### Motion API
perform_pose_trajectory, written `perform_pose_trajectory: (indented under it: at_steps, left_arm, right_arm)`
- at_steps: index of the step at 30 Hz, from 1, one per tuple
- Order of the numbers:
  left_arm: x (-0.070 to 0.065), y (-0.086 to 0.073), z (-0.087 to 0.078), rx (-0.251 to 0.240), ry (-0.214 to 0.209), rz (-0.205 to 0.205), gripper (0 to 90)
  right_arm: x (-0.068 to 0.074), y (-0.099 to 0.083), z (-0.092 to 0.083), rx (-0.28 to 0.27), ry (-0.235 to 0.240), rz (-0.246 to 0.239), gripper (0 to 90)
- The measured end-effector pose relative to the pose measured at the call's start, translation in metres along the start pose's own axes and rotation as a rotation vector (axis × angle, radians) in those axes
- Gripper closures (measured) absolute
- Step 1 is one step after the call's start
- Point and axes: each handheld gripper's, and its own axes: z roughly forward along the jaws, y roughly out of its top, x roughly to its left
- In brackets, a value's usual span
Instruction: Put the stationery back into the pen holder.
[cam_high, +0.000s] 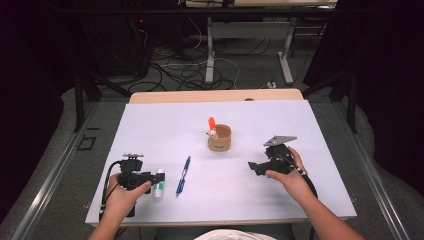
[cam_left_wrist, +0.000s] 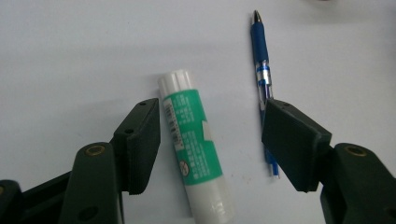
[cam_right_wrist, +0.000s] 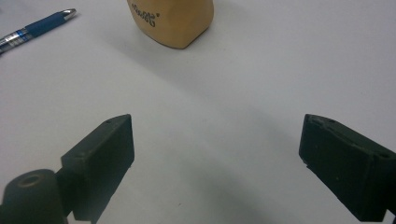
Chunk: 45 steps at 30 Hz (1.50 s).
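A green and white glue stick (cam_left_wrist: 196, 144) lies flat on the white table, between the open jaws of my left gripper (cam_left_wrist: 210, 140); neither jaw touches it. In the high view the glue stick (cam_high: 158, 184) sits just right of my left gripper (cam_high: 150, 177) at the front left. A blue pen (cam_high: 183, 175) lies to its right, and the blue pen (cam_left_wrist: 261, 60) runs past the right-hand jaw. A tan cup (cam_high: 219, 137) with an orange-tipped item in it stands mid-table. My right gripper (cam_high: 253, 168) hovers open at the right, with the cup (cam_right_wrist: 171, 19) ahead of it.
The white sheet (cam_high: 300, 130) covers a wooden table whose far edge (cam_high: 215, 96) shows. Behind it are desk legs and cables on the floor. The pen's tip (cam_right_wrist: 32, 27) appears at the upper left of the right gripper view.
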Motion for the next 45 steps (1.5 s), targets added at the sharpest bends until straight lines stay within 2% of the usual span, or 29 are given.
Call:
perform_pose_trajectory:
  at_steps: [3,6,11,17,25,26,31,32,45]
  left_arm:
    - [0.001,-0.005,-0.002,0.026,-0.008,-0.014,37.8]
    - [0.002,-0.011,-0.002,0.025,0.005,-0.039,39.1]
    - [0.001,-0.019,-0.002,0.062,0.010,-0.044,41.8]
    - [0.000,-0.022,0.002,0.057,0.018,-0.073,43.8]
    - [0.004,-0.025,0.008,0.095,-0.015,-0.136,46.0]
    - [0.005,-0.026,0.008,0.106,-0.013,-0.128,46.4]
    - [0.005,-0.027,0.011,0.120,-0.017,-0.148,49.2]
    - [0.005,-0.027,0.011,0.125,-0.028,-0.155,49.8]
    - [0.003,-0.028,0.011,0.140,-0.010,-0.153,54.0]
  right_arm:
    - [0.000,0.000,0.000,-0.001,0.000,-0.002,10.0]
    - [0.001,0.000,0.000,0.002,0.000,-0.006,10.0]
    - [0.001,0.000,0.000,0.001,0.001,-0.006,10.0]
    - [0.001,0.000,0.000,-0.001,0.002,-0.006,10.0]
    - [0.002,-0.001,0.000,0.008,0.004,-0.008,10.0]
    - [0.002,-0.001,0.000,0.008,0.004,-0.009,10.0]
    - [0.001,-0.002,0.001,0.008,0.006,-0.013,10.0]
    - [0.001,-0.002,0.001,0.008,0.006,-0.013,10.0]
    - [0.001,-0.002,0.003,0.012,0.008,-0.015,10.1]
